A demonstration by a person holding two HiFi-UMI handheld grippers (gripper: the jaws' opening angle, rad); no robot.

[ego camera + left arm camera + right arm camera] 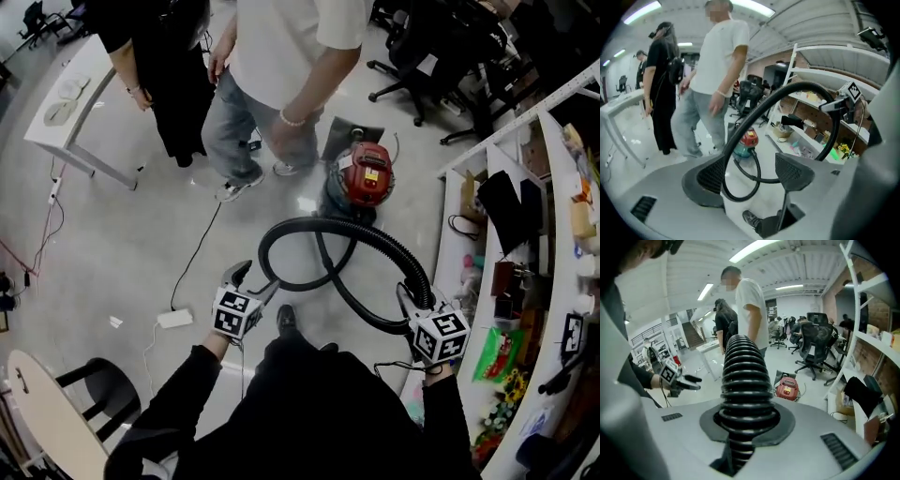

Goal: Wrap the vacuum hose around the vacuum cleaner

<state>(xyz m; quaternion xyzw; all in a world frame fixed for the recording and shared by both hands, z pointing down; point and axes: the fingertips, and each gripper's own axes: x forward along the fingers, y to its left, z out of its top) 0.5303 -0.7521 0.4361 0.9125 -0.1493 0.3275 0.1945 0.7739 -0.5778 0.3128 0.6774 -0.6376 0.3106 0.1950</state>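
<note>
Closest in, the right gripper (413,302) has its jaws clamped on the ribbed black hose (377,238). In the right gripper view the hose (743,376) rises straight up from between the closed pads of the gripper (746,420). The left gripper (253,279) is held at the same level, well apart from the right one. Its jaws stand wide apart in the left gripper view (752,173), and the hose (787,91) runs through the gap, close against the left-hand pad, though contact cannot be confirmed. A dark shoe (286,319) shows on the floor (141,244) between the two grippers.

From the right gripper the hose arches up and over to the left, drops past the left gripper, curls into a loop on the floor and runs on to the vacuum (364,176). None of it is wound around the body. The vacuum, red on top with a dark base, stands upright on the floor just beyond the loop.

A white power strip (174,319) lies on the floor left of the left gripper. Just behind the vacuum stands a person in a white shirt (281,56), with a person in black (169,84) beside them. A white desk (75,84) is far left, office chairs (412,56) are at the back, and cluttered shelves (553,234) line the right side.
</note>
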